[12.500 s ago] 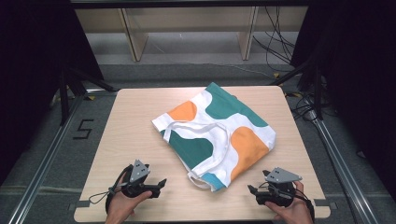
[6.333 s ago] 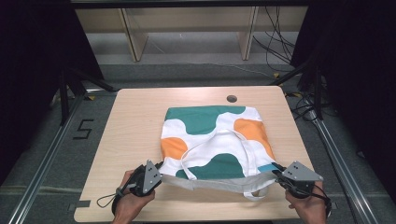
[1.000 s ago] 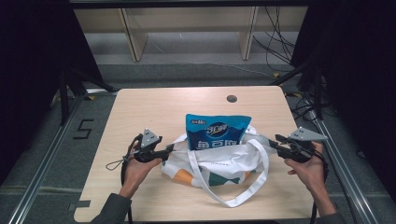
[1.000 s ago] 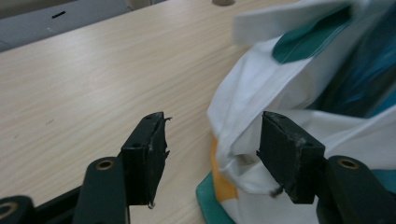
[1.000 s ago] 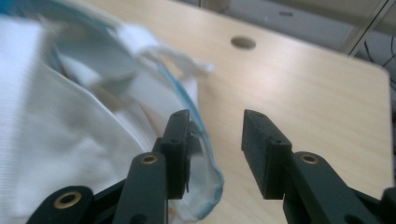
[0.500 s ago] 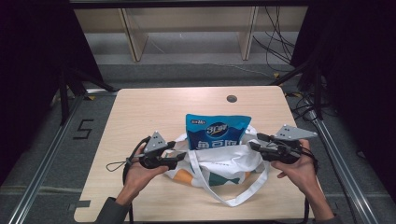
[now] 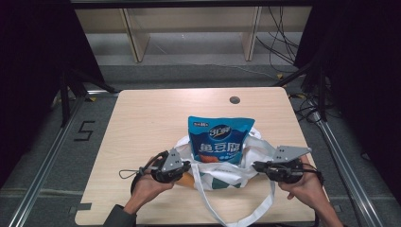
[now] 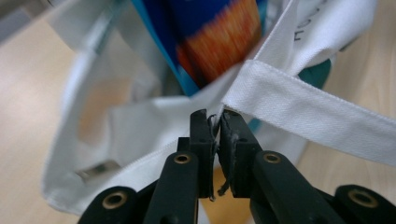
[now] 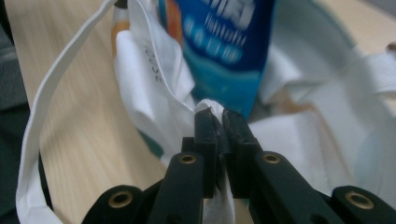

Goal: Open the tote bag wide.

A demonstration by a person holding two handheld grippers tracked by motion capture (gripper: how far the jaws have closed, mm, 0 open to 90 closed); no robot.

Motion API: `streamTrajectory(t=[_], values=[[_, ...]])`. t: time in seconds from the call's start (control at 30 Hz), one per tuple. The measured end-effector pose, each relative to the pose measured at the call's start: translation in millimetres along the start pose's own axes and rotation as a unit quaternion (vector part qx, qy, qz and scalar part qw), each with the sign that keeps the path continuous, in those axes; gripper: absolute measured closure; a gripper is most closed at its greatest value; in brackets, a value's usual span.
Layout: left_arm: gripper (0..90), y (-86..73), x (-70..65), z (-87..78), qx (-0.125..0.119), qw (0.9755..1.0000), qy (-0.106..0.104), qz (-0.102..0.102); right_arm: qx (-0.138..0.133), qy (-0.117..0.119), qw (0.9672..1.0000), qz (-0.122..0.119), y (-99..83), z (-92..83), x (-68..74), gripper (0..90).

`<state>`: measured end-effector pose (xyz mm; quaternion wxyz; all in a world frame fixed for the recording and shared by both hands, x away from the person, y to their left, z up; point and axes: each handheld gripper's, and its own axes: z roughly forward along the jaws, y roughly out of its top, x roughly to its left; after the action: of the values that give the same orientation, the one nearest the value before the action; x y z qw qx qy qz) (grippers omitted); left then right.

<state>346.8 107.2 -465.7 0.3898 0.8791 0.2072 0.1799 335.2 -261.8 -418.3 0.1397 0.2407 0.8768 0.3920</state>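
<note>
Resting surface: a pale wooden table [image 7: 142,123] fills the middle of the high view, with a small dark round hole [image 7: 234,100] near its far edge.
Bag: a white tote bag [image 7: 222,172] with teal and orange patches lies at the near centre of the table, mouth open, one long strap [image 7: 272,198] looping toward the near edge.
Contents: a blue snack packet [image 7: 217,139] stands upright inside the bag.
Left gripper [image 8: 215,123]: at the bag's left rim, jaws have just closed, clenched on the white fabric.
Right gripper [image 9: 217,121]: at the bag's right rim, jaws have just closed, pinching a fold of fabric.
</note>
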Motion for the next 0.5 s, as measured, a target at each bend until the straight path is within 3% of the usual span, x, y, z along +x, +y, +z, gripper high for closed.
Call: streamTrajectory(t=[0.03,0.07,0.1,0.17,0.2,0.23,0.3,0.37,0.4,0.5], values=[[84.1,0.0,0.0,0.0,0.0,1.0,0.0,0.0,0.0,0.0,1.0,0.0,0.0,0.0,0.0,85.6],[84.5,-4.6,-2.2,5.3,0.013,0.9999,-0.003,0.007,0.027,0.005,0.9996,0.003,-7.3,13.2,3.0,85.7],[84.4,-13.8,-7.6,17.9,0.045,0.9988,-0.006,0.019,0.041,0.009,0.9991,0.002,-10.8,22.3,3.8,85.7],[84.1,-17.0,-11.2,23.7,0.049,0.9986,-0.006,0.021,0.056,0.015,0.9983,0.001,-14.5,32.3,5.9,85.8],[84.1,-17.0,-12.1,26.4,0.06,0.9975,0.0,0.038,0.069,0.01,0.9975,-0.005,-18.9,43.5,8.8,85.9],[84.2,-15.5,-13.3,28.8,0.061,0.9974,0.001,0.038,0.085,0.011,0.9962,-0.013,-22.6,52.6,10.5,86.0],[84.2,-16.6,-11.5,35.1,0.064,0.9975,-0.001,0.031,0.122,0.0,0.9926,-0.004,-32.1,72.5,15.0,86.2],[84.2,-17.2,-11.6,36.8,0.065,0.9974,0.005,0.03,0.125,-0.001,0.9922,-0.008,-32.5,75.2,14.2,86.3],[84.2,-16.9,-11.4,38.5,0.063,0.9975,0.008,0.03,0.121,-0.002,0.9925,-0.02,-31.3,77.4,12.0,86.3],[84.2,-15.3,-7.8,41.6,0.069,0.9969,0.022,0.031,0.118,-0.02,0.9926,-0.017,-28.5,85.5,5.3,86.3]])
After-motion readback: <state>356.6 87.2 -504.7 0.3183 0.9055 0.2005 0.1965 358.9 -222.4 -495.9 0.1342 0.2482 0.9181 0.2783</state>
